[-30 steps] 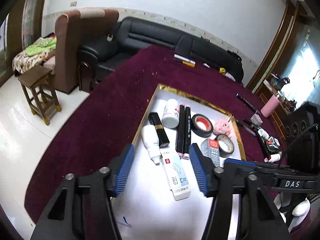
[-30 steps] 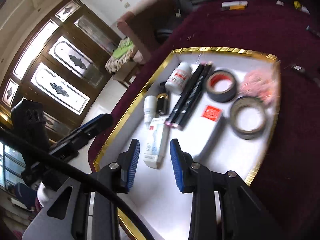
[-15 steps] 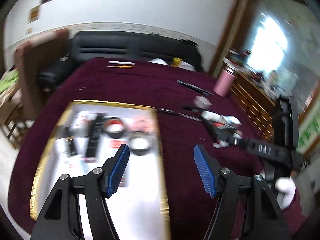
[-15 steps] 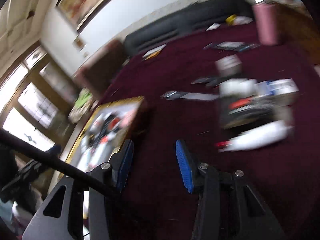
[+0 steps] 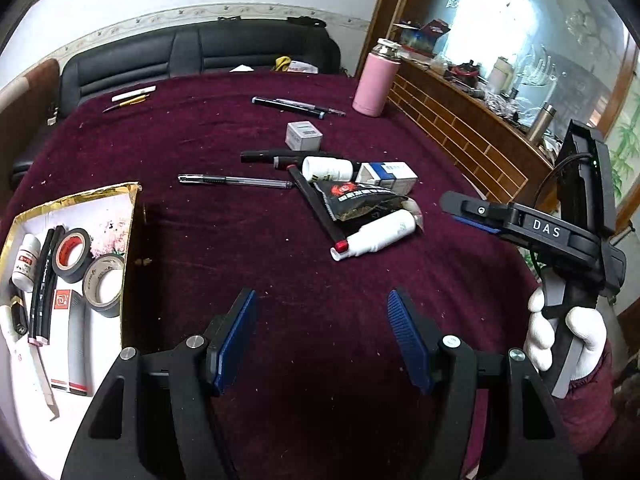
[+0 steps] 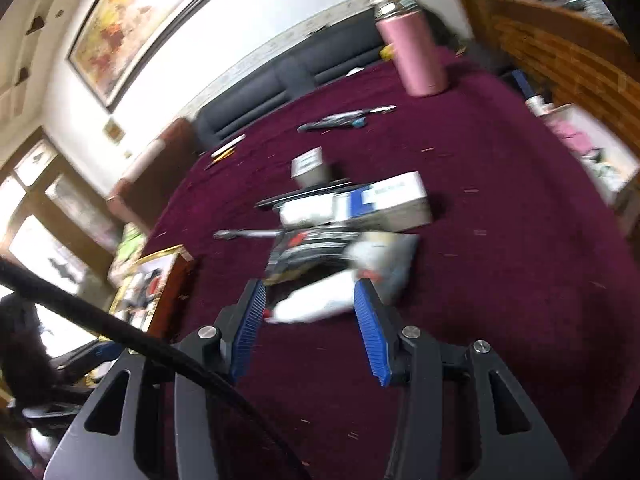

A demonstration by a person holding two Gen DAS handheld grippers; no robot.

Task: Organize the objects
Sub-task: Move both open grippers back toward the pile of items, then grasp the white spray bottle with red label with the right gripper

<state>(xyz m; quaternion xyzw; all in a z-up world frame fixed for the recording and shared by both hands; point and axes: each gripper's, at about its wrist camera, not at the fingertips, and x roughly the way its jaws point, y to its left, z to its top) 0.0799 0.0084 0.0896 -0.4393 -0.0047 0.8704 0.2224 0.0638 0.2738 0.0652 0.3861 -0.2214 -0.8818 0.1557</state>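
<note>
A: We hold the left gripper (image 5: 322, 336) over bare maroon tablecloth (image 5: 280, 272), its blue pads wide apart with nothing between them. The gold-rimmed tray (image 5: 132, 216) sits to its left, and its near right edge stands just beside the left finger.

B: And the pile?

A: Beyond the gripper, well right of the tray: a white spray bottle (image 5: 376, 236) with a red tip, a black packet (image 5: 360, 200) lying partly over it, a blue-and-white box (image 5: 386, 174) and a white pill bottle (image 5: 326, 169) behind. A clear pen (image 5: 236, 181) lies between pile and tray. Open cloth runs from the tray's edge to the pile.

B: What do we get from the right wrist view?

A: The right gripper (image 6: 310, 322), its jaws opening, pads on either side of the spray bottle (image 6: 316, 304) as seen, though blur hides whether they touch it. The pink flask (image 6: 416, 56) stands at the table's far edge. Only a corner of the tray (image 6: 168, 256) shows there.

B: And the left view alone?

A: The tray's contents: two tape rolls (image 5: 86, 266), black pens (image 5: 44, 280), a small white bottle (image 5: 26, 258). It also shows our white-gloved right hand (image 5: 564, 336) on the right gripper's handle.
</note>
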